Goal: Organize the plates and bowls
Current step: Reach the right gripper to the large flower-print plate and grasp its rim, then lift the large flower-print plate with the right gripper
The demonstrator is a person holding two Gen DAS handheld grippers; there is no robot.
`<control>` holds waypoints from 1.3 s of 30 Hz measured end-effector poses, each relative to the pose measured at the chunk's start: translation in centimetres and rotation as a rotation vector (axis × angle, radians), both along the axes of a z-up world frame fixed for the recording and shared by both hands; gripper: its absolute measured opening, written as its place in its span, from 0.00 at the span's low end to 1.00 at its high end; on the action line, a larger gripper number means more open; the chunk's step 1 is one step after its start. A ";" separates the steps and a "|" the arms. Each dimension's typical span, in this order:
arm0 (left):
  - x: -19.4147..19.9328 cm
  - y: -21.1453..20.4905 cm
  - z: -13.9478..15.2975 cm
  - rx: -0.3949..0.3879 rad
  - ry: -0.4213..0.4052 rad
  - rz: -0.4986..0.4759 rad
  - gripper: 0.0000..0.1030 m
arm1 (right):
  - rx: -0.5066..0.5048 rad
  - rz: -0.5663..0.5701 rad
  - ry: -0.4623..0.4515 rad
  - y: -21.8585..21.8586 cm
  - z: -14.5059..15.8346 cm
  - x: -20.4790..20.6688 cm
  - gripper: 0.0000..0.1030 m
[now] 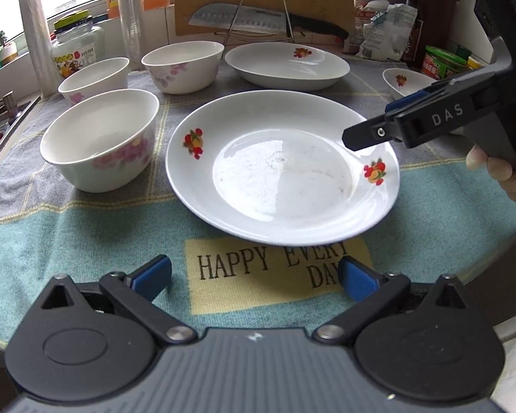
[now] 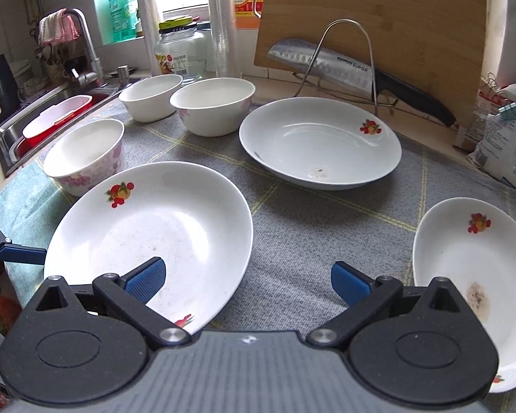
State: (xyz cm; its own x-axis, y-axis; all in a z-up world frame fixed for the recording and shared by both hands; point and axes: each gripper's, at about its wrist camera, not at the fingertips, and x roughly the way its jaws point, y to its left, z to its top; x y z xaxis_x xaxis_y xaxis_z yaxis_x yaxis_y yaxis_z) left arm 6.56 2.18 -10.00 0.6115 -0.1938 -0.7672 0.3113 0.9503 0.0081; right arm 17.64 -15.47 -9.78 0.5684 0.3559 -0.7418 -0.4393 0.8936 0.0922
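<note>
My left tongs hang spread wide over the teal and grey woven cloth that covers the worktop, nothing between their blue pads, with the cloth's yellow patch lettered "HAPPY EVERY DAY" showing in the gap. Just beyond them lies the nearest white round ceramic plate with red fruit prints, flat on the cloth, rim up; being round it has no long axis, and its two fruit prints sit at its left and right rims. My right tongs are spread too and empty; from the left camera their black tip reaches over that plate's right rim, though I cannot tell whether it touches, and in the right camera the left pad hangs over the plate's basin while the right pad is over bare cloth. To the right of the right tongs lies a smaller white oval dish with a fruit print and a brown stain, its long axis running away from me. Farther back in the middle rests a second white deep plate with a fruit print. To the left stand three white ceramic bowls with pink flower prints: the nearest just beside the near plate, two more behind it, all upright. Behind the dishes a steel cleaver with a black handle rests in a wire rack in front of a bamboo cutting board.
</note>
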 end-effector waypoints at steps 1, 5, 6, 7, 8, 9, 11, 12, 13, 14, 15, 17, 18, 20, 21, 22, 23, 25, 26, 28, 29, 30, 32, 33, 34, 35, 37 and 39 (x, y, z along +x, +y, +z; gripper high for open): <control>0.0 -0.1 0.0 0.004 0.002 0.001 0.99 | 0.010 0.020 0.020 0.0 -0.2 0.2 1.00; 0.2 -0.2 -0.2 -0.001 0.008 -0.011 0.99 | 0.008 0.064 0.059 0.6 -0.9 0.4 1.00; 0.3 -0.2 -0.2 -0.002 0.002 -0.023 0.99 | 0.006 0.070 0.065 0.8 -1.1 0.4 1.00; 0.3 -0.1 -0.3 -0.003 -0.003 -0.038 0.99 | 0.005 0.080 0.072 1.0 -1.2 0.5 1.00; 0.5 0.0 -0.3 -0.005 -0.008 -0.054 0.99 | 0.000 0.083 0.078 1.2 -1.3 0.6 1.00; 0.6 0.1 -0.3 -0.007 -0.011 -0.065 0.99 | -0.007 0.082 0.083 1.5 -1.4 0.7 1.00; 0.9 0.4 -0.3 -0.009 -0.017 -0.086 0.99 | -0.016 0.072 0.089 1.9 -1.5 1.0 1.00; 1.0 0.5 -0.3 -0.008 -0.020 -0.097 0.99 | -0.014 0.070 0.092 2.0 -1.5 1.2 1.00; 1.2 0.7 -0.4 -0.010 -0.024 -0.113 0.99 | -0.012 0.064 0.096 2.1 -1.5 1.3 1.00; 1.3 0.8 -0.4 -0.011 -0.025 -0.125 0.99 | -0.015 0.056 0.097 2.2 -1.5 1.5 1.00; 1.4 0.9 -0.4 -0.011 -0.026 -0.138 0.99 | -0.017 0.050 0.100 2.3 -1.5 1.7 1.00; 1.6 1.0 -0.5 -0.011 -0.029 -0.162 1.00 | -0.020 0.039 0.105 2.5 -1.5 2.0 1.00; 1.7 1.1 -0.5 -0.011 -0.030 -0.169 1.00 | -0.021 0.034 0.107 2.6 -1.5 2.2 1.00; 1.8 1.2 -0.5 -0.013 -0.034 -0.189 1.00 | -0.027 0.024 0.112 2.8 -1.5 2.3 1.00; 1.8 1.2 -0.5 -0.014 -0.036 -0.197 1.00 | -0.029 0.016 0.116 2.9 -1.5 2.5 1.00; 1.9 1.3 -0.5 -0.015 -0.038 -0.204 1.00 | -0.033 0.008 0.124 3.2 -1.5 2.6 1.00; 2.0 1.3 -0.5 -0.016 -0.039 -0.208 1.00 | -0.037 0.001 0.129 3.3 -1.5 2.8 1.00; 2.1 1.4 -0.5 -0.017 -0.041 -0.219 1.00 | -0.047 0.000 0.144 3.6 -1.4 3.2 1.00; 2.2 1.4 -0.5 -0.019 -0.044 -0.224 1.00 | -0.054 0.007 0.150 3.8 -1.4 3.4 1.00; 2.3 1.5 -0.5 -0.021 -0.048 -0.236 1.00 | -0.064 0.033 0.169 4.1 -1.3 3.9 1.00; 2.4 1.6 -0.5 -0.021 -0.048 -0.242 1.00 | -0.058 0.041 0.178 4.2 -1.2 4.1 1.00; 2.5 1.6 -0.6 -0.022 -0.050 -0.250 1.00 | -0.045 0.046 0.189 4.1 -1.1 4.3 1.00; 2.6 1.7 -0.6 -0.025 -0.055 -0.268 1.00 | -0.008 0.067 0.222 4.1 -0.9 4.8 1.00; 2.7 1.8 -0.6 -0.027 -0.059 -0.276 1.00 | -0.005 0.072 0.229 4.1 -0.9 5.0 1.00; 2.7 1.8 -0.7 -0.029 -0.062 -0.286 1.00 | -0.008 0.075 0.234 4.2 -0.9 5.2 1.00; 2.7 1.9 -0.7 -0.031 -0.066 -0.296 1.00 | -0.012 0.079 0.235 4.3 -0.9 5.4 1.00; 2.8 2.0 -0.8 -0.035 -0.072 -0.315 1.00 | -0.018 0.085 0.241 4.4 -0.8 5.6 1.00; 2.9 2.0 -0.8 -0.036 -0.074 -0.331 1.00 | -0.023 0.091 0.247 4.5 -0.8 5.8 1.00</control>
State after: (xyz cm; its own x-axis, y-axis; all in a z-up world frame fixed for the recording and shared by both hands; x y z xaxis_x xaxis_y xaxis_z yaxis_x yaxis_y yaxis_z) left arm 9.50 4.21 -10.77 0.5649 -0.4171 -0.7119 0.6026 0.7980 0.0106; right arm 23.39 -10.96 -10.61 0.3356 0.3788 -0.8625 -0.4849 0.8544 0.1866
